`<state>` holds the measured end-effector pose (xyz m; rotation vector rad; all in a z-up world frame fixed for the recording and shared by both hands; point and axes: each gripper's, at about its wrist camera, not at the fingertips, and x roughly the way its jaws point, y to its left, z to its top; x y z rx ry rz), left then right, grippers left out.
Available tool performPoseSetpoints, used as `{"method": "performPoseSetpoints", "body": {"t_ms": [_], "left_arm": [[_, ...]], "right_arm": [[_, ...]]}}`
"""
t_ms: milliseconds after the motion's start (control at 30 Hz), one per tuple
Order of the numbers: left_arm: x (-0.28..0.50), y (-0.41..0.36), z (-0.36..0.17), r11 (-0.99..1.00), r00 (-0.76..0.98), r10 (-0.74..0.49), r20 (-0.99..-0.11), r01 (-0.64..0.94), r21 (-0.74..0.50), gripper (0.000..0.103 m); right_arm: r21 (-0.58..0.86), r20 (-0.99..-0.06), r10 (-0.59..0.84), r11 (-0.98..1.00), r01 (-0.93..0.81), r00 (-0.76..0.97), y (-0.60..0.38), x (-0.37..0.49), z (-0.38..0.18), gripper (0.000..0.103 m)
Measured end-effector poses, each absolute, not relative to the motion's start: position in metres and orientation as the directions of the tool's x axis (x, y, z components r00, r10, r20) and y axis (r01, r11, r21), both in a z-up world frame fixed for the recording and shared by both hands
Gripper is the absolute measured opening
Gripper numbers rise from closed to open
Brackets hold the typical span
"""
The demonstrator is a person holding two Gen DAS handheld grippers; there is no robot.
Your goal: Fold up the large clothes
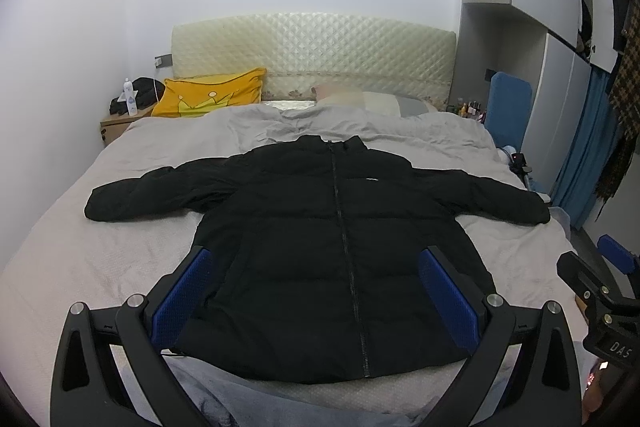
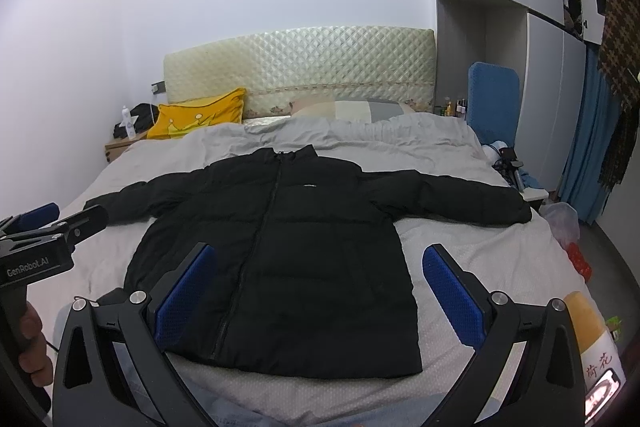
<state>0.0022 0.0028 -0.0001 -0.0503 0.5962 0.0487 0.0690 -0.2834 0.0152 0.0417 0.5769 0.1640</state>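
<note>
A black puffer jacket (image 1: 304, 247) lies flat and zipped on the grey bed (image 1: 100, 227), front up, collar toward the headboard, both sleeves spread out sideways. It also shows in the right wrist view (image 2: 288, 255). My left gripper (image 1: 316, 259) is open and empty, hovering above the jacket's hem at the foot of the bed. My right gripper (image 2: 320, 259) is open and empty, above the hem's right part. The right gripper also shows at the right edge of the left wrist view (image 1: 592, 279). The left gripper shows at the left edge of the right wrist view (image 2: 52, 227).
A quilted cream headboard (image 1: 316, 51) and a yellow pillow (image 1: 208, 99) are at the far end. A bedside table (image 1: 116, 125) with a bottle stands far left. A blue chair (image 2: 494, 99), wardrobe and blue curtain (image 2: 588, 147) line the right side. A bottle (image 2: 592, 331) lies at near right.
</note>
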Motion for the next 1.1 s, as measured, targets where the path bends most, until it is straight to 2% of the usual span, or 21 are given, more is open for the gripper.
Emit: {"method": "performPoseSetpoints", "body": {"t_ms": [933, 1100], "left_arm": [[0.022, -0.002, -0.009, 0.999, 0.81, 0.003, -0.586, -0.034, -0.042, 0.103], [0.033, 0.003, -0.011, 0.996, 0.809, -0.043, -0.587, -0.01, -0.087, 0.103]], "right_arm": [[0.099, -0.558, 0.158, 0.987, -0.124, 0.815, -0.291, 0.082, 0.006, 0.103], [0.107, -0.555, 0.151, 0.988, -0.11, 0.818, -0.295, 0.088, 0.004, 0.103]]}}
